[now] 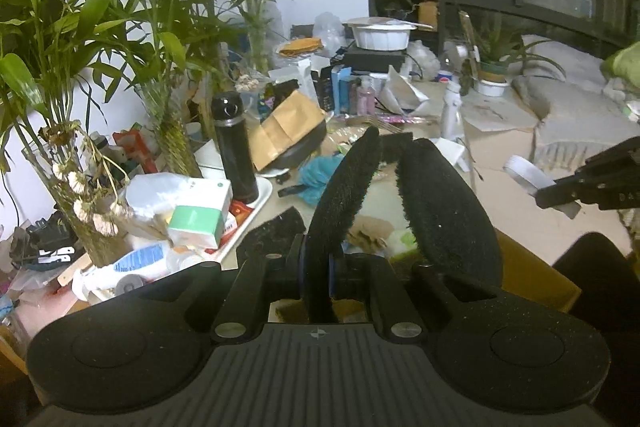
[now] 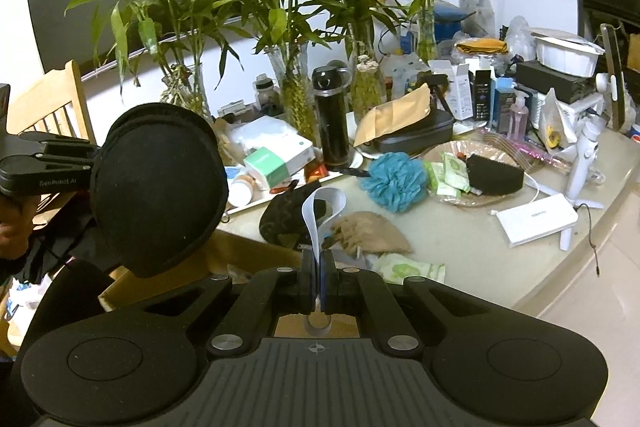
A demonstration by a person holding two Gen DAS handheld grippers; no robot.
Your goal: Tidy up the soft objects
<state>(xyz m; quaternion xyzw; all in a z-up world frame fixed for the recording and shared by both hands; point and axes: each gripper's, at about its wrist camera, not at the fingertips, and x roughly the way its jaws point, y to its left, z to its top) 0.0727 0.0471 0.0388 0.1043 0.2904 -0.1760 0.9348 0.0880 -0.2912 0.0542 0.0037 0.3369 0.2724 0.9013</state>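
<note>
My left gripper (image 1: 318, 277) is shut on a black padded earmuff (image 1: 400, 203), held above the table's near edge; the earmuff (image 2: 160, 187) and the left gripper (image 2: 94, 163) also show at the left of the right wrist view. My right gripper (image 2: 318, 283) is shut on a white elastic band (image 2: 320, 215) that loops upward; the band (image 1: 528, 179) shows in the left wrist view too, pinched by the right gripper (image 1: 556, 193). On the table lie a blue mesh pouf (image 2: 394, 181), a tan cloth pouch (image 2: 370, 231) and a black patterned cloth (image 2: 284, 219).
Vases of bamboo (image 2: 292, 95) and a black flask (image 2: 334, 119) stand at the back. A white tray (image 1: 248, 215) holds boxes. A glass plate (image 2: 472, 171) holds packets and a black cloth. A white power bank (image 2: 536, 215) lies right. A wooden chair (image 2: 48, 107) stands left.
</note>
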